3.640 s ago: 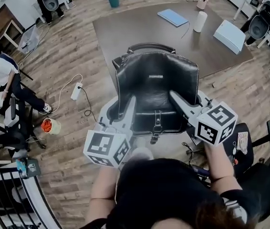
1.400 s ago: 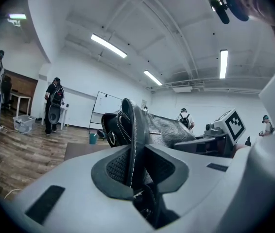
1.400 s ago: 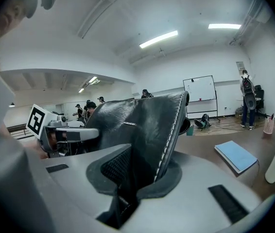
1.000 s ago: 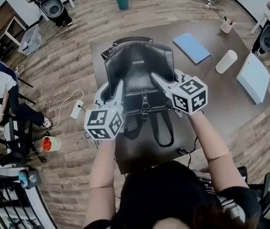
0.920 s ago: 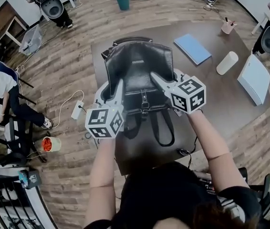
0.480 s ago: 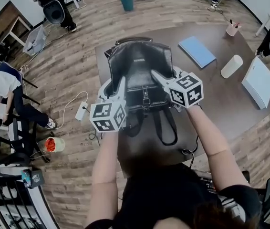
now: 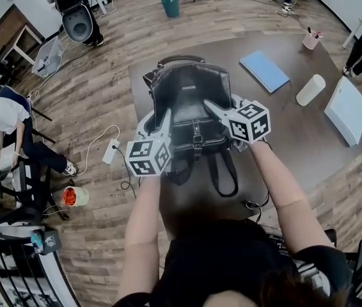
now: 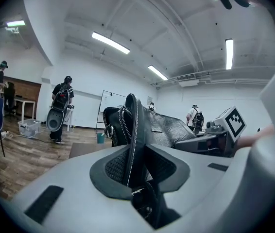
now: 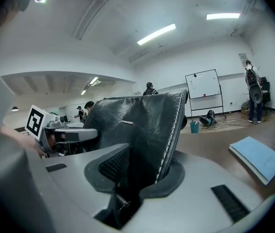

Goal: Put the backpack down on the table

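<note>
Left tongs (image 8: 137, 166): clenched on the backpack (image 8: 132, 125) at its left stitched side edge. The leather stands upright between the pads, and the jaws have just been easing wider.
Right tongs (image 9: 137, 171): clenched on the opposite stitched side edge of the backpack, with leather filling the gap between the pads. These jaws have also just been easing wider.
Tongs together: in the head view they come in from the near side, one on each flank of the bag, level with each other.
Backpack: black leather, upright, front flap and buckle facing the person. It stands over the left half of the counter (image 7: 296, 133), close to the left edge and back from the near edge. Whether its base rests fully on the surface cannot be told.
Shoulder straps (image 7: 222, 171): they hang from the bag's near side and loop across the counter toward the near edge.
Blue notebook (image 7: 265, 70): flat on the counter, right of the bag, toward the far edge.
White cylinder (image 7: 311, 89): lying on its side beyond the notebook, toward the right edge.
White flat box (image 7: 346, 110): at the right edge.
Pink cup (image 7: 309, 40): near the far right corner, holding pens.
Floor: a teal bin (image 7: 170, 6) stands past the far edge, and a white power strip (image 7: 110, 151) lies off the left edge.
</note>
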`<action>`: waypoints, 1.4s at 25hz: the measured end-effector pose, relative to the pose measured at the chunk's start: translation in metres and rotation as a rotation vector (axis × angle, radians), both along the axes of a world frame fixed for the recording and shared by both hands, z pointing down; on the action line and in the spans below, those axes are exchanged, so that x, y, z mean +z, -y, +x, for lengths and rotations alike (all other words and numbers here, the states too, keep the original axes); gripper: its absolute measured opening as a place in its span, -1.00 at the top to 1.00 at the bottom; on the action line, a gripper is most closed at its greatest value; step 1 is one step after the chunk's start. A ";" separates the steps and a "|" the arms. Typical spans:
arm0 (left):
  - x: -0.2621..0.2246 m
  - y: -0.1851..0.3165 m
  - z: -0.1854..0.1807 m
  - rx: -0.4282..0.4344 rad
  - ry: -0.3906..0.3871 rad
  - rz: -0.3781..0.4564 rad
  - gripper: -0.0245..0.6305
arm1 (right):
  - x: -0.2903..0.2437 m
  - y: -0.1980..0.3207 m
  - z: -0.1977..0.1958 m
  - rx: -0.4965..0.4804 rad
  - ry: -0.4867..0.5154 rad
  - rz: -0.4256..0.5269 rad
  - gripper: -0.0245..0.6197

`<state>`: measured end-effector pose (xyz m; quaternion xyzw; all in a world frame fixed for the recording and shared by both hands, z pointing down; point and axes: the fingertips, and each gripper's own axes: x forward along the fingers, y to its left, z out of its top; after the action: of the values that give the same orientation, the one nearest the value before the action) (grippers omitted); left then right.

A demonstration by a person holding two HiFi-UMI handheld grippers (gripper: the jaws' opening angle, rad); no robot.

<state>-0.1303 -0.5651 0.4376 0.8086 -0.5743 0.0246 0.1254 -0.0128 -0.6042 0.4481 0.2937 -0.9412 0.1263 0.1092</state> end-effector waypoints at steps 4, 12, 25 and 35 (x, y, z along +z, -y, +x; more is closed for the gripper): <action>0.006 0.001 0.001 -0.021 0.042 0.022 0.61 | 0.005 0.001 0.001 0.009 -0.020 0.031 0.62; 0.004 -0.002 0.001 -0.023 0.025 0.025 0.54 | 0.003 -0.001 0.004 -0.012 0.009 0.006 0.57; -0.006 -0.015 -0.016 -0.043 0.054 0.001 0.19 | -0.010 -0.002 0.031 0.137 -0.034 -0.010 -0.02; -0.032 -0.053 -0.017 -0.052 0.039 0.077 0.28 | -0.036 -0.040 0.063 0.268 -0.025 0.055 0.21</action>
<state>-0.1469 -0.5125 0.4060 0.7969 -0.5981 0.0152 0.0837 0.0499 -0.5637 0.4117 0.4209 -0.8953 0.1105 0.0949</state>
